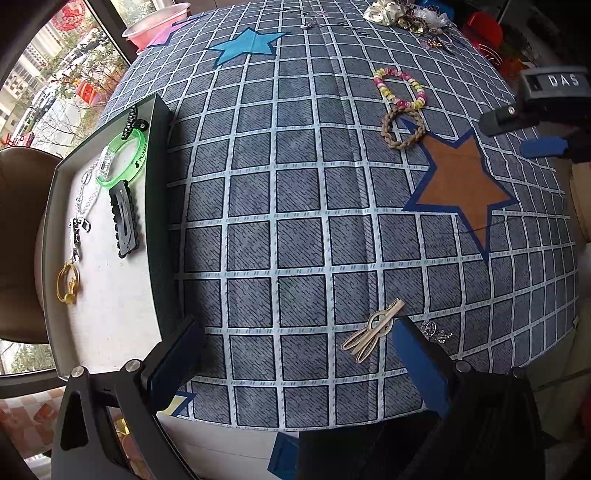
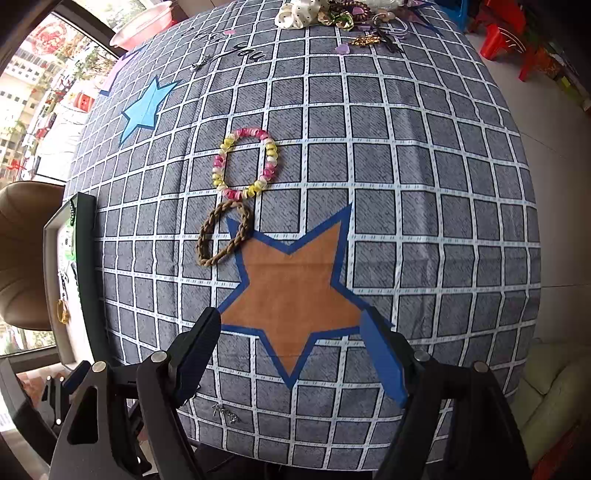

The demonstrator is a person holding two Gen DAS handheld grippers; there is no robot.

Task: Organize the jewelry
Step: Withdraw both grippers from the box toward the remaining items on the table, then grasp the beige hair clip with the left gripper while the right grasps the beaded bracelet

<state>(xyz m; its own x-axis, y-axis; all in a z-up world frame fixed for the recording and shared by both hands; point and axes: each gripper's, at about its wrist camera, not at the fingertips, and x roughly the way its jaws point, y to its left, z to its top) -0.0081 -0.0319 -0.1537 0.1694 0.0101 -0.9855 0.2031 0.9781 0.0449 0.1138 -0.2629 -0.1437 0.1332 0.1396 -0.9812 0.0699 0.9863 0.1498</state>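
A dark tray point(image 1: 159, 192) at the left holds a green bangle point(image 1: 123, 157), a black hair clip point(image 1: 125, 218), a silver chain point(image 1: 86, 199) and a gold ring piece point(image 1: 68, 282). A pink-and-yellow bead bracelet point(image 1: 399, 88) point(image 2: 245, 164) and a braided brown bracelet point(image 1: 402, 127) point(image 2: 223, 234) lie on the checked cloth. A beige hair clip point(image 1: 373, 328) and a small silver charm point(image 1: 436, 332) point(image 2: 225, 411) lie near my left gripper point(image 1: 291, 354), which is open and empty. My right gripper point(image 2: 291, 354) is open and empty above the brown star point(image 2: 291, 291); it also shows in the left wrist view point(image 1: 524, 136).
A pile of more jewelry and a white scrunchie point(image 2: 295, 16) sits at the table's far edge point(image 1: 406, 16). A pink bowl point(image 1: 155, 27) stands at the far left. A brown chair point(image 1: 22, 240) is beside the tray. Red stools point(image 2: 506, 33) stand beyond the table.
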